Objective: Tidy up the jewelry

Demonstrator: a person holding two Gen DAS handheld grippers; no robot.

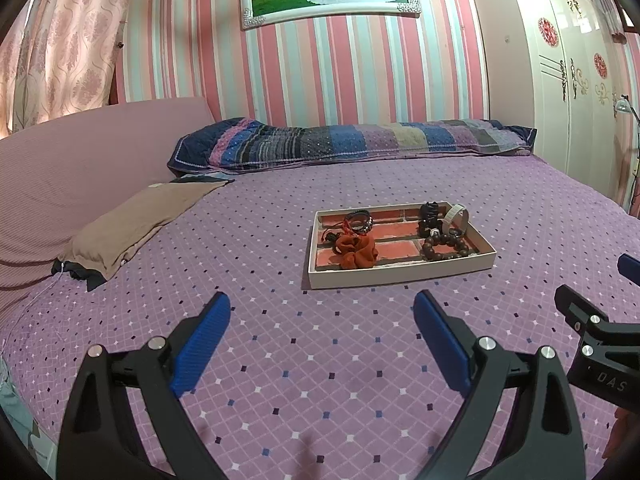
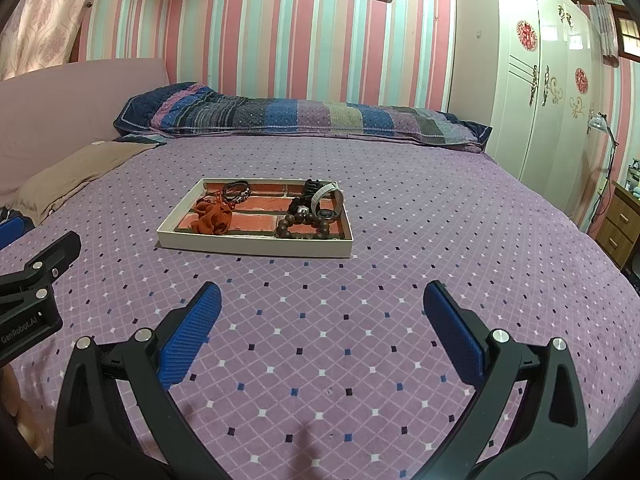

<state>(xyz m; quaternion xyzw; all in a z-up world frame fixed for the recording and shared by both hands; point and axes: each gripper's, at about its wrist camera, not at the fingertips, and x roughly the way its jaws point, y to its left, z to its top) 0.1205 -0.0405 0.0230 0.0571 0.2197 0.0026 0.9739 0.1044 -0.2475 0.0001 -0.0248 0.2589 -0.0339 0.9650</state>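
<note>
One tray (image 1: 400, 276); perhaps six pieces.

bed (image 1: 280, 360): wearing a purple sheet dotted with little diamonds, filling most of both views
tray (image 1: 400, 276): sitting flat mid-bed, shallow, pale rim, brick-print floor, holding the jewelry
folded quilt (image 1: 352, 140): lying along the far edge by the striped wall, patchwork blues and purples
tan pillow (image 1: 136, 224): resting near the left side, well apart from the tray
</note>
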